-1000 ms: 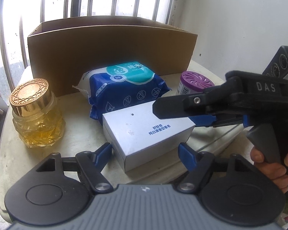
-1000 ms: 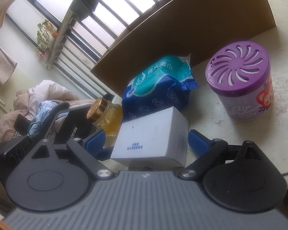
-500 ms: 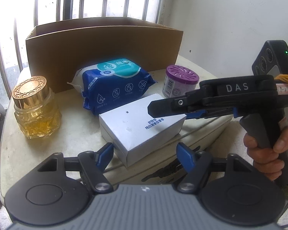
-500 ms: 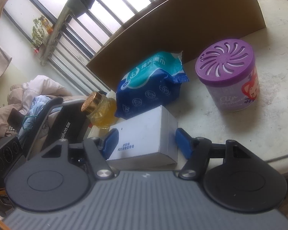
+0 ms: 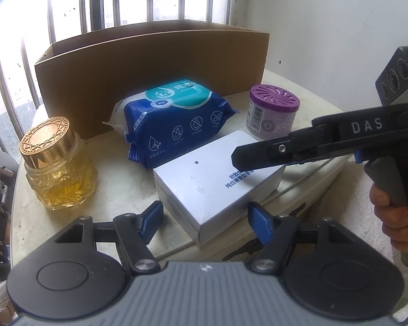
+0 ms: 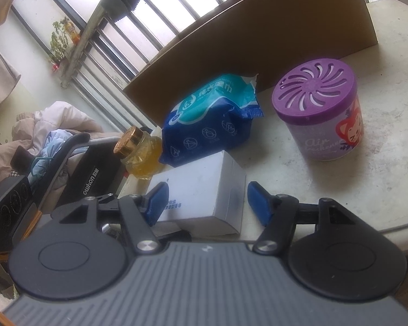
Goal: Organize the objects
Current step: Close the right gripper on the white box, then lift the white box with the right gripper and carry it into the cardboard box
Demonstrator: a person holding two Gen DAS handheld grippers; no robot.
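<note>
A white box [image 5: 217,179] lies on the pale table [image 5: 68,225], with a blue wet-wipes pack [image 5: 176,119] behind it, a gold-lidded glass jar of yellow liquid [image 5: 57,168] to the left and a purple-lidded air freshener [image 5: 272,114] to the right. An open cardboard box [image 5: 149,59] stands at the back. My left gripper [image 5: 204,224] is open, just short of the white box's near corner. My right gripper [image 6: 206,203] is open, its fingers on either side of the white box [image 6: 204,190] without touching it. It also shows from the side in the left wrist view [image 5: 326,146].
A barred window [image 5: 122,5] and a white wall [image 5: 340,27] stand behind the table. In the right wrist view a black chair or machine [image 6: 76,174] and piled clothes [image 6: 49,127] are left of the table. The table edge curves close below both grippers.
Both grippers have drawn back a little and risen. The right gripper has shifted right across the white box. The objects have not moved.
</note>
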